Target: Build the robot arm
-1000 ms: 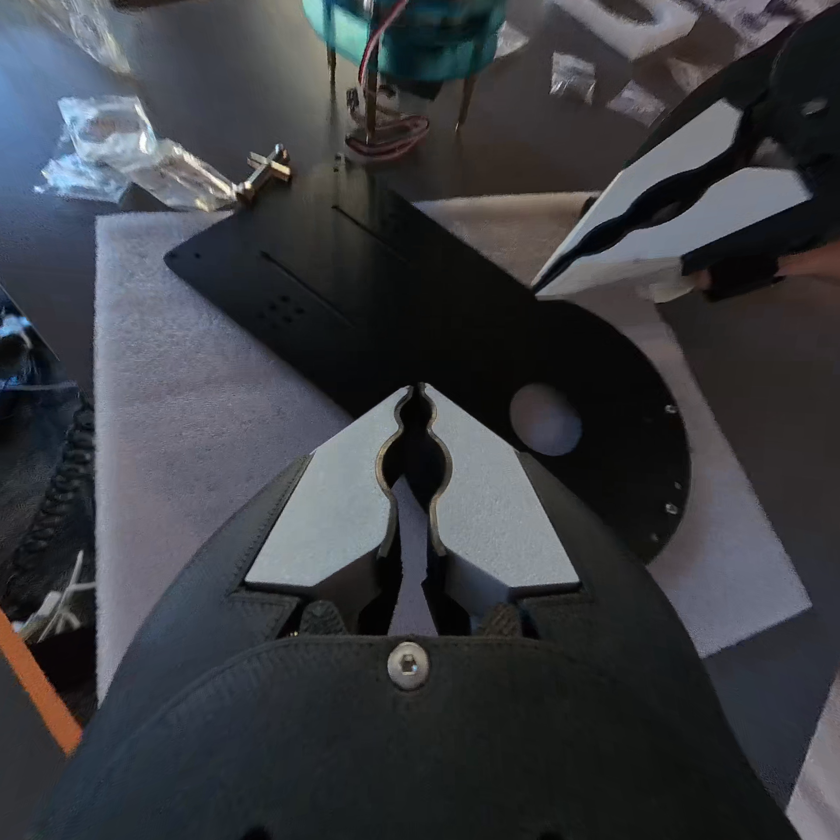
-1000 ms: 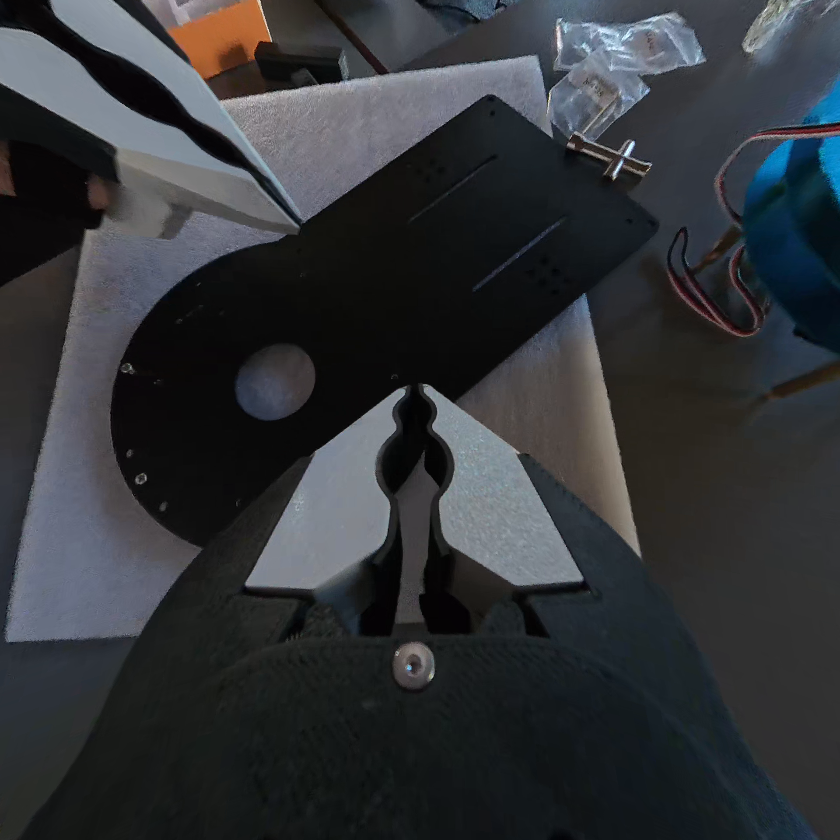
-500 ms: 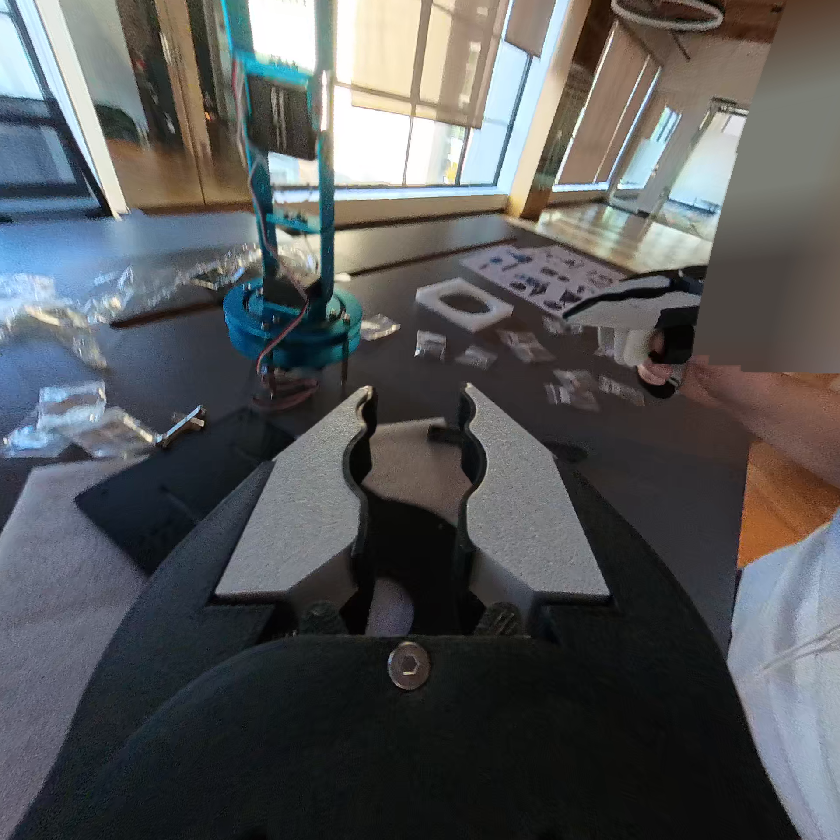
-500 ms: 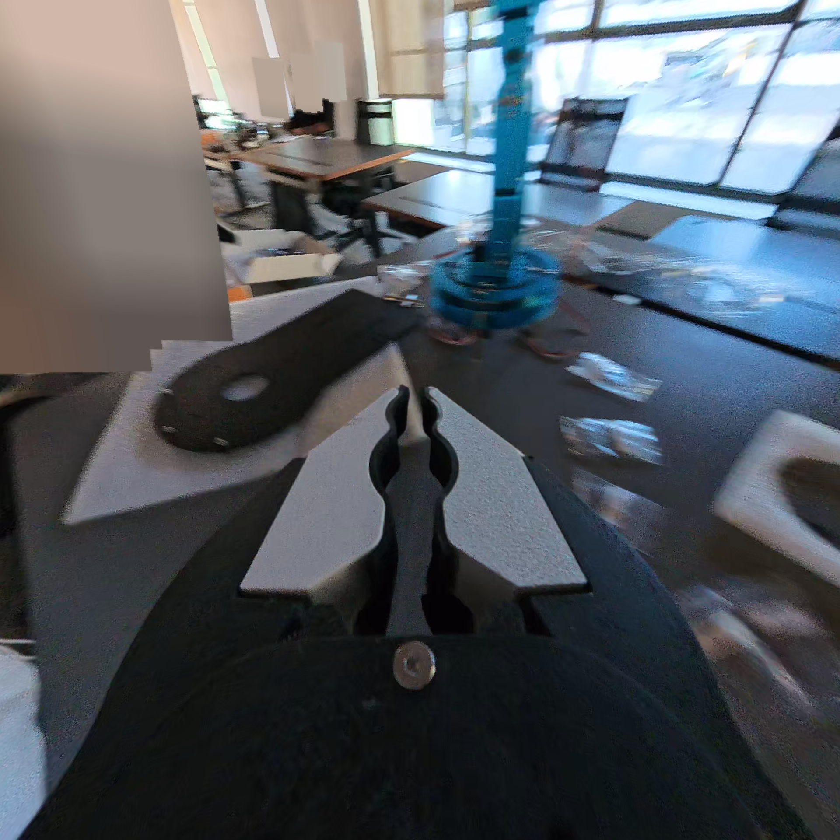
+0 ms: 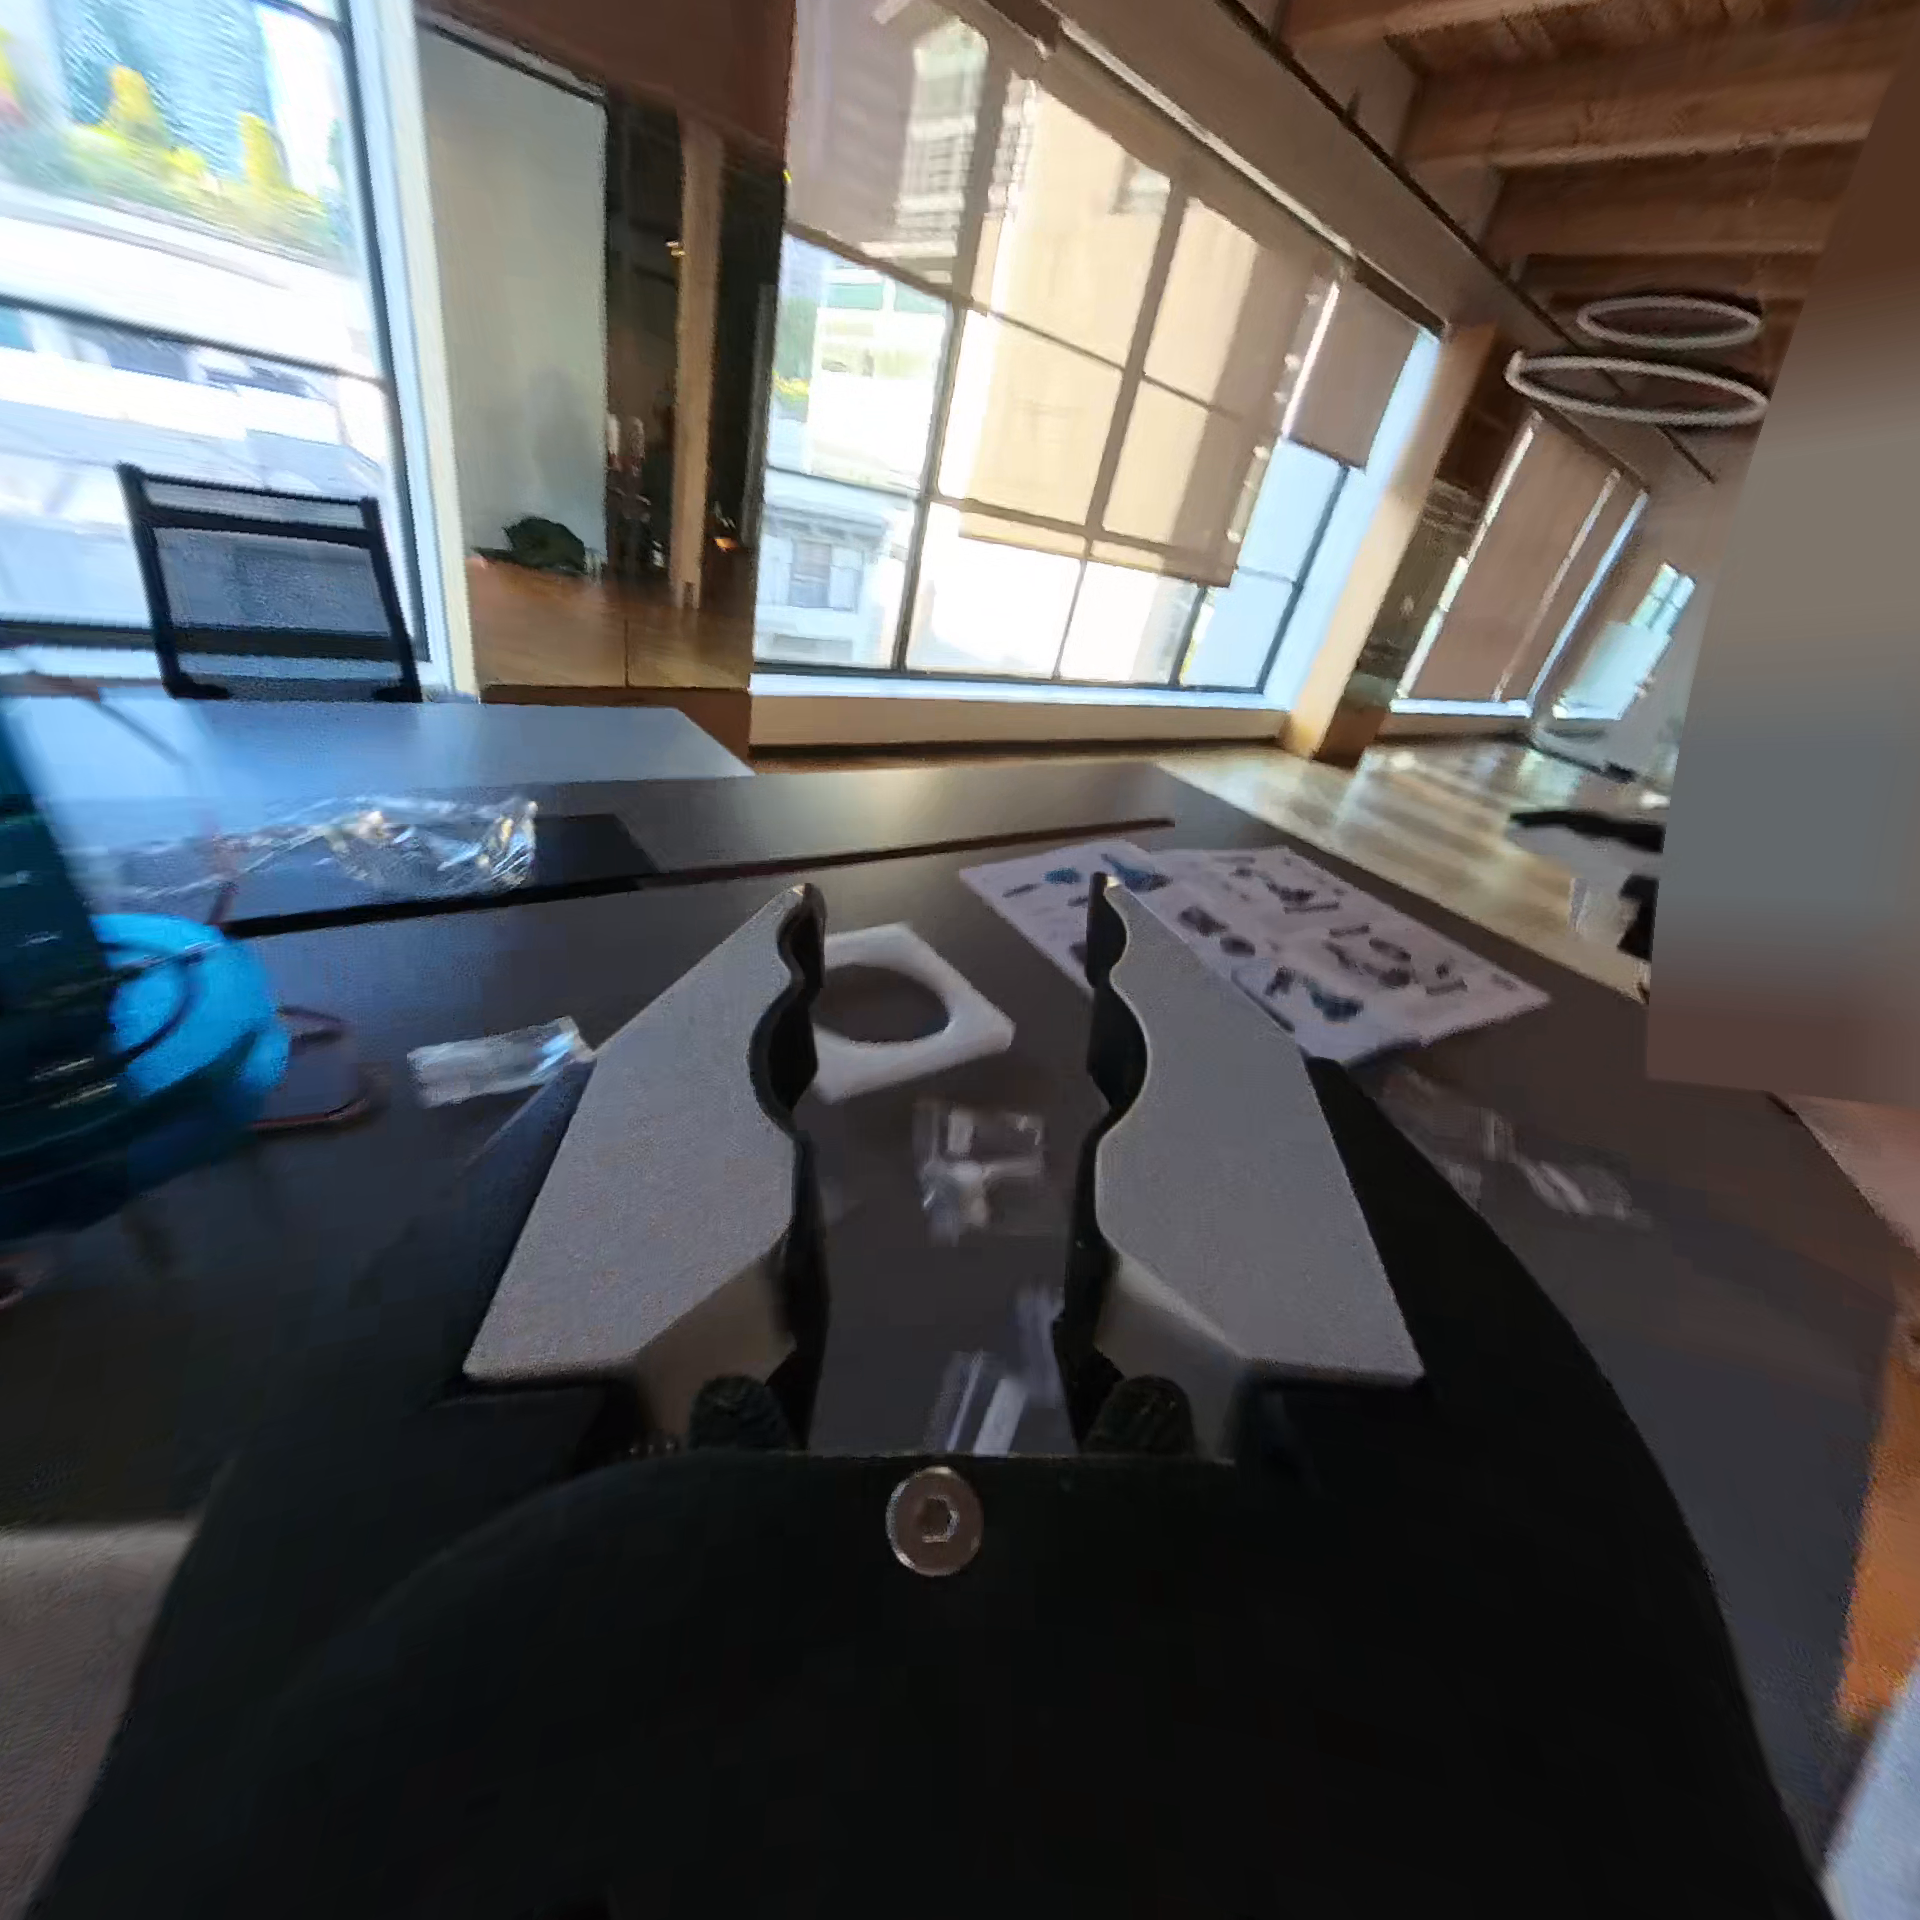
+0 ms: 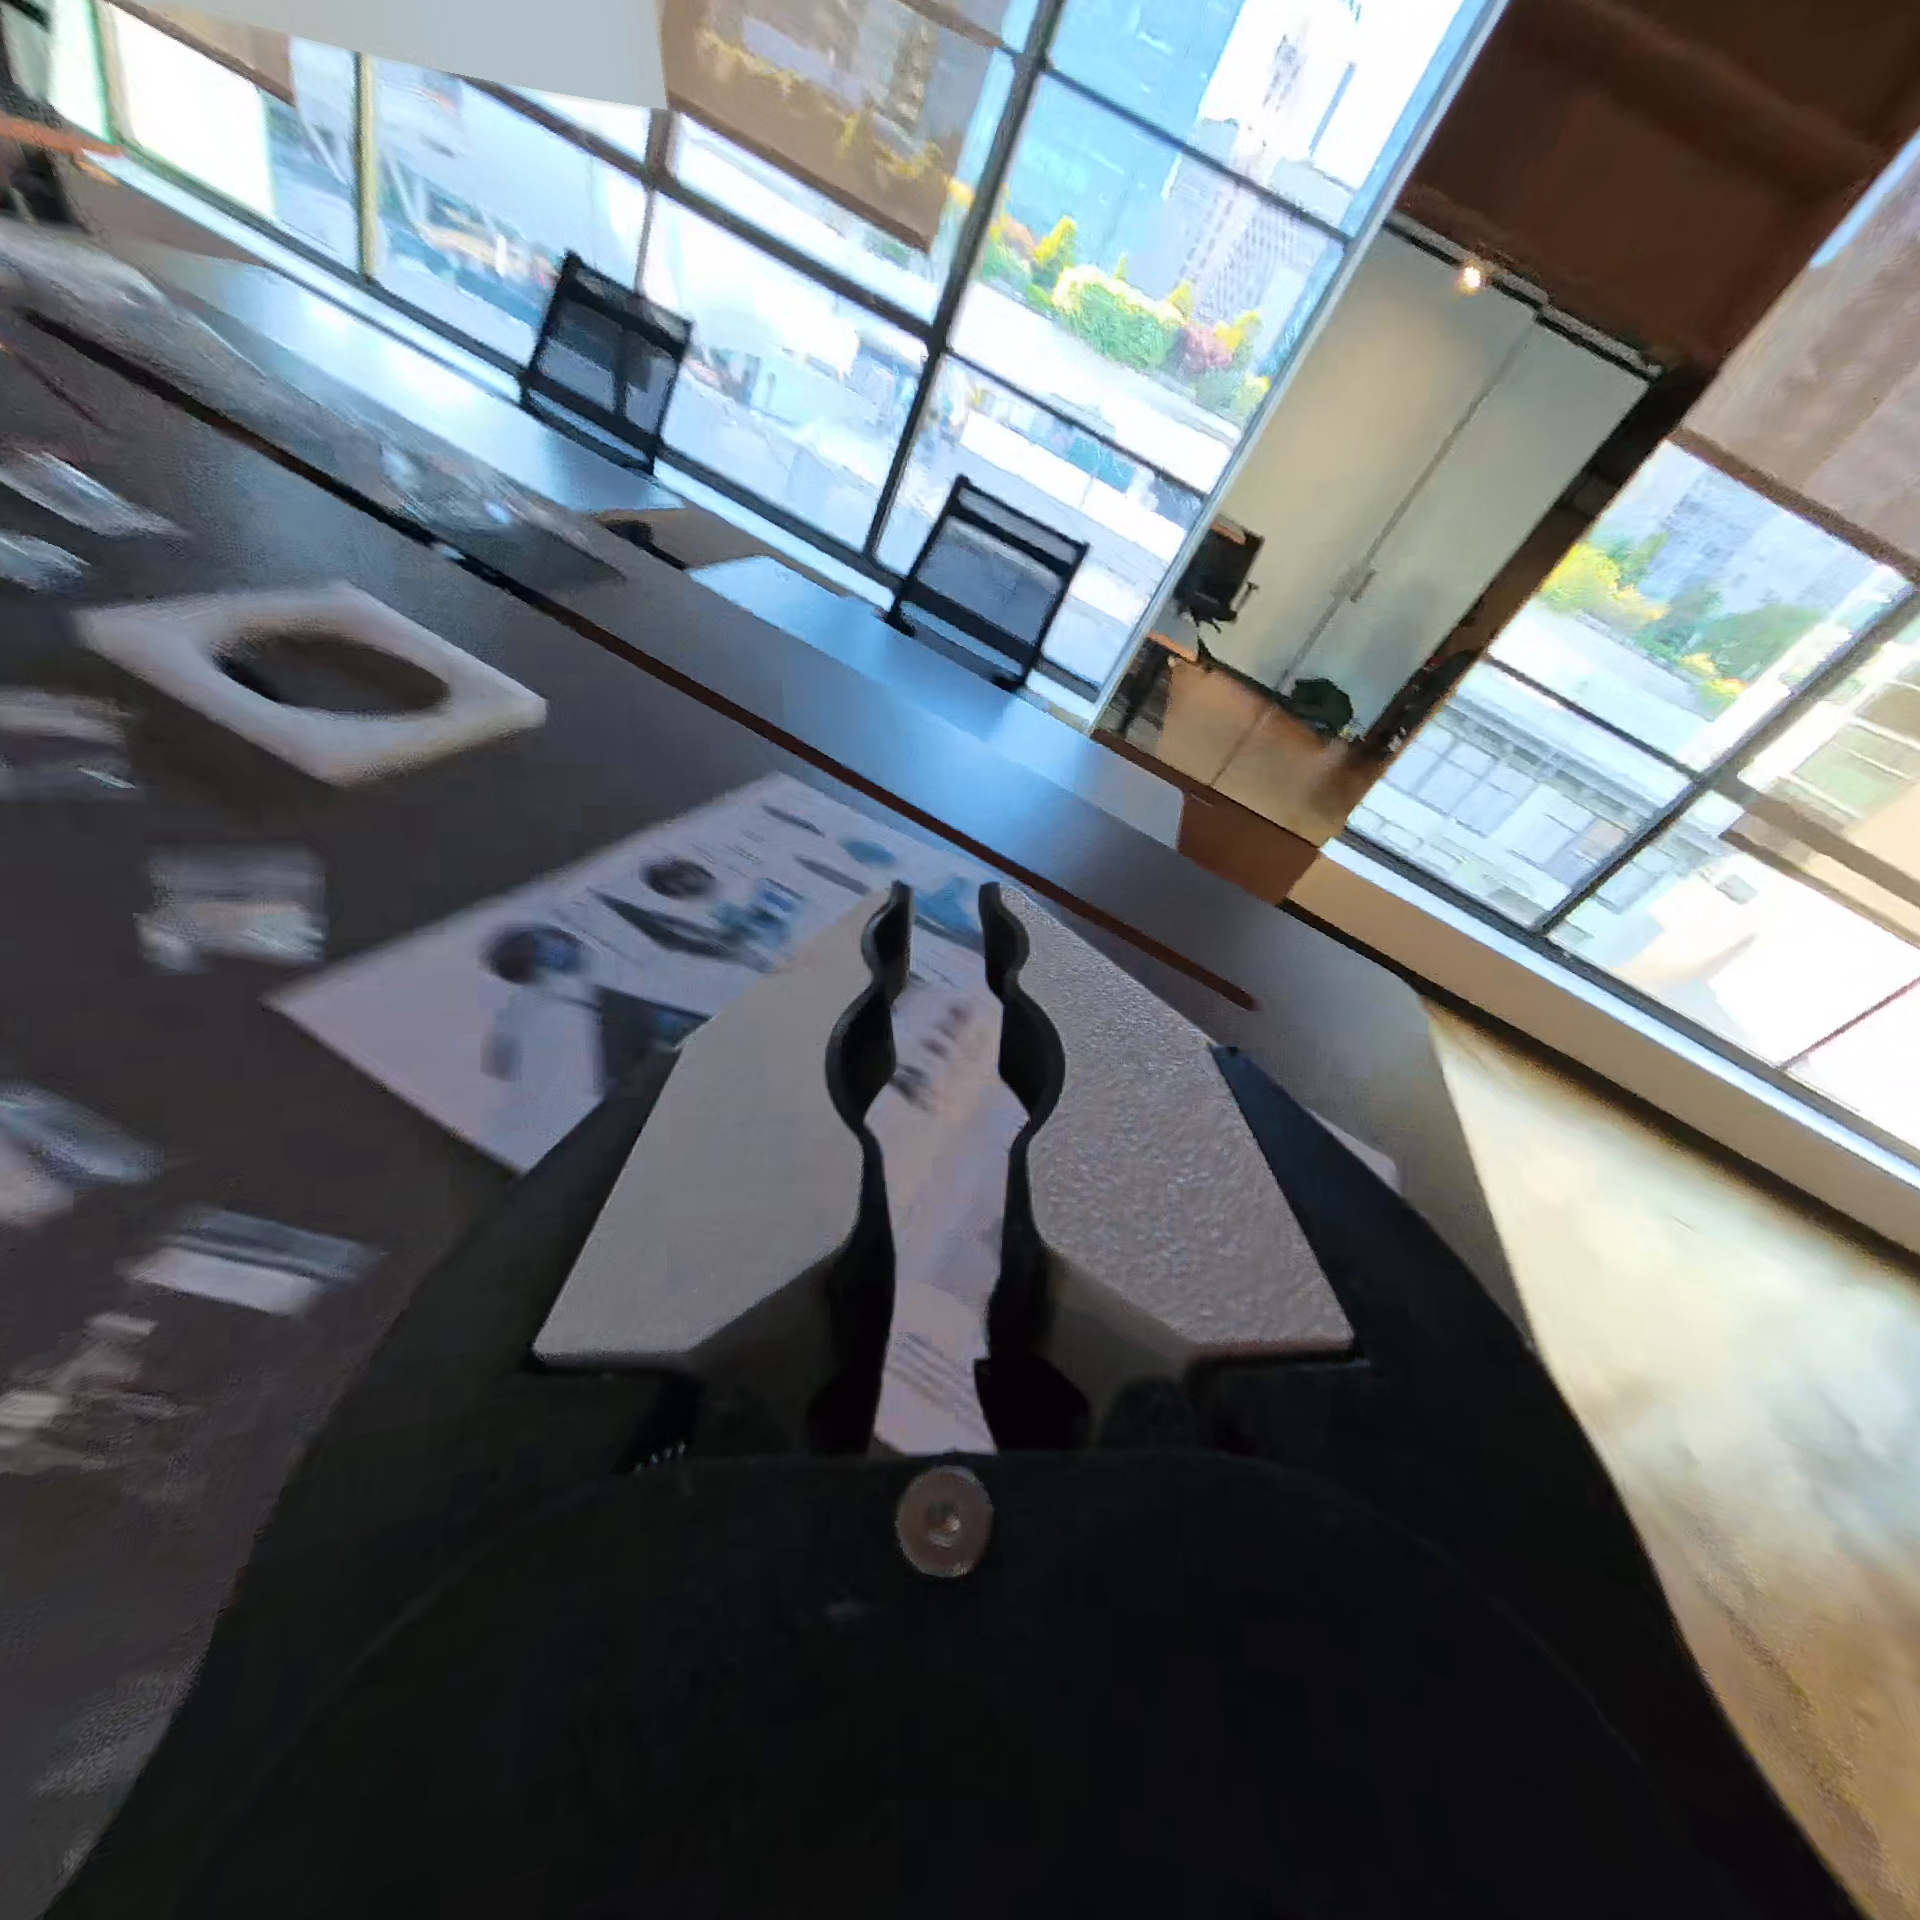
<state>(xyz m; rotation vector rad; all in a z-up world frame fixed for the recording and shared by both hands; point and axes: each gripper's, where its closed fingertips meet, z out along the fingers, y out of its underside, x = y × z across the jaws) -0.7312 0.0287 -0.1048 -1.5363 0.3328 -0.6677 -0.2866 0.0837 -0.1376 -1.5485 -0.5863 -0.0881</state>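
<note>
My left gripper (image 5: pixel 956 902) is open wide and empty, held above a dark table (image 5: pixel 644 966). It points toward a white foam square with a round hole (image 5: pixel 971 1023). A small clear bag of parts (image 5: pixel 977 1158) lies on the table between its fingers, blurred. My right gripper (image 6: pixel 943 902) is open by a narrow gap and empty. It hangs over a printed sheet (image 6: pixel 623 966) near the table's right edge. The sheet also shows in the left wrist view (image 5: pixel 1299 966), and the foam square in the right wrist view (image 6: pixel 457 717).
A blue round base with wires (image 5: pixel 156 1039) stands at the left. Clear plastic bags (image 5: pixel 343 831) and small parts bags (image 6: pixel 234 904) lie scattered. Two black chairs (image 6: pixel 987 582) stand by the windows. Wood floor (image 6: pixel 1662 1351) lies past the table edge. The grippers' ends are close to 45 cm from one another.
Both grippers rose from the black plate on the foam pad and swung right, tilting up toward the windows. The left jaws opened wide. The right jaws opened a little.
</note>
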